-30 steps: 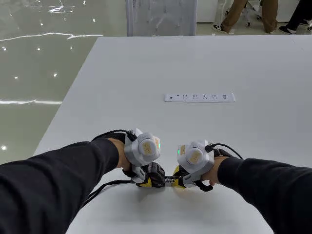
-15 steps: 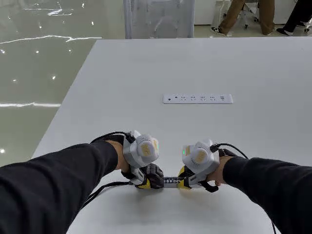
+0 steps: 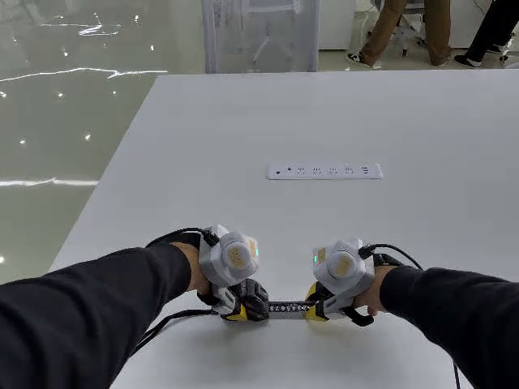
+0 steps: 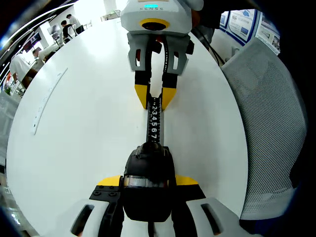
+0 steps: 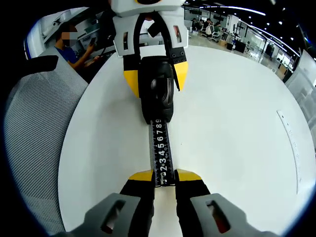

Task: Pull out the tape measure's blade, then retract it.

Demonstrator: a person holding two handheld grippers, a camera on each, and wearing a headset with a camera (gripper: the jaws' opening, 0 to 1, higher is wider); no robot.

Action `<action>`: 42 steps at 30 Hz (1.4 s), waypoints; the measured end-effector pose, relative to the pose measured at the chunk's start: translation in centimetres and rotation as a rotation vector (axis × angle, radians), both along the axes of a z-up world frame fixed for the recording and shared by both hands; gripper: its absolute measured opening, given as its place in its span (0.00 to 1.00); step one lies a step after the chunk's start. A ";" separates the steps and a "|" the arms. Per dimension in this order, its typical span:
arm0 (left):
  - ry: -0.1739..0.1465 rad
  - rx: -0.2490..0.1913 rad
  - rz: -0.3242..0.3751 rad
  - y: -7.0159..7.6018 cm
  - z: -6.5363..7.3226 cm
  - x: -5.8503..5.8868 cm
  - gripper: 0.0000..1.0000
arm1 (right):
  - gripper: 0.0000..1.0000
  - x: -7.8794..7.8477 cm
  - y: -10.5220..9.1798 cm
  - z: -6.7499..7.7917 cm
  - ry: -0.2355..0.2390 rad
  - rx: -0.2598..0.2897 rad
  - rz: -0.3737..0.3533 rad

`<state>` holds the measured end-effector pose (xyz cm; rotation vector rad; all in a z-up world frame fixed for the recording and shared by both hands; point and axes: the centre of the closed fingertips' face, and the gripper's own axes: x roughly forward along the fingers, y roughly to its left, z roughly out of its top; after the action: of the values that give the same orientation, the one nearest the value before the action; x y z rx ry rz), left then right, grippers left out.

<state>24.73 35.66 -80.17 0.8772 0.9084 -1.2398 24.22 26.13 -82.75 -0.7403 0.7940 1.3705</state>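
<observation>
Left claw clamps case, right claw clamps blade tip; blade partly out (nos. to 9), retract not yet done.

We look along our left gripper, whose yellow-tipped jaws rise on either side of the black tape measure and clamp its body between them. From the front of the case the blade runs straight ahead over the white table, its printed numbers reading two through seven. At the far end the right gripper faces us, its yellow tips closed on the blade's end. A power strip lies well off to the left. A grey mesh chair stands beside the table's right edge. Far back on the left we make out what are probably seated people.
</observation>
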 end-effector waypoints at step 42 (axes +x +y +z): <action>0.000 0.006 -0.010 -0.1 -0.1 -0.1 0.33 | 0.11 0.0 -6.5 0.1 0.026 -0.039 -0.061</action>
<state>24.67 35.60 -80.29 0.8874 0.9089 -1.2464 24.18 19.61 -82.64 -0.7240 0.8596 1.3149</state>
